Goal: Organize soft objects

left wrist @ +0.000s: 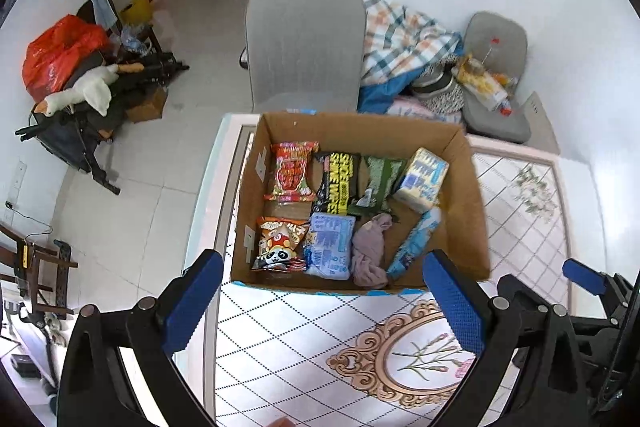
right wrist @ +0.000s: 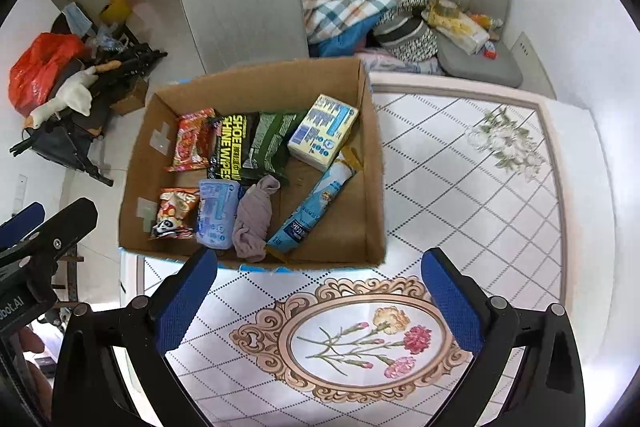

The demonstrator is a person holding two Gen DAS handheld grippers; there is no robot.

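Note:
A cardboard box (left wrist: pixel 468 211) (right wrist: pixel 372 187) stands on the patterned table and holds soft packs: a red snack bag (left wrist: pixel 290 173), a black shoe-wipes pack (left wrist: pixel 336 183), a green pack (left wrist: pixel 378 179), a yellow-blue tissue pack (left wrist: pixel 424 179) (right wrist: pixel 324 131), a panda snack bag (left wrist: pixel 278 243), a blue tissue pack (left wrist: pixel 330 245), a mauve cloth (left wrist: pixel 368 251) (right wrist: pixel 254 221) and a long blue pack (left wrist: pixel 414 243). My left gripper (left wrist: pixel 324 291) is open and empty, just short of the box's near wall. My right gripper (right wrist: pixel 320 287) is open and empty, also at the near wall.
The table (left wrist: pixel 304 355) (right wrist: pixel 480 195) has a diamond pattern and a flower medallion. A grey chair (left wrist: pixel 304 43) stands behind the box. A plaid blanket (left wrist: pixel 404 35) and a cluttered grey seat (left wrist: pixel 496 83) lie at the back right. Bags and gear (left wrist: pixel 80 75) pile up on the floor at the left.

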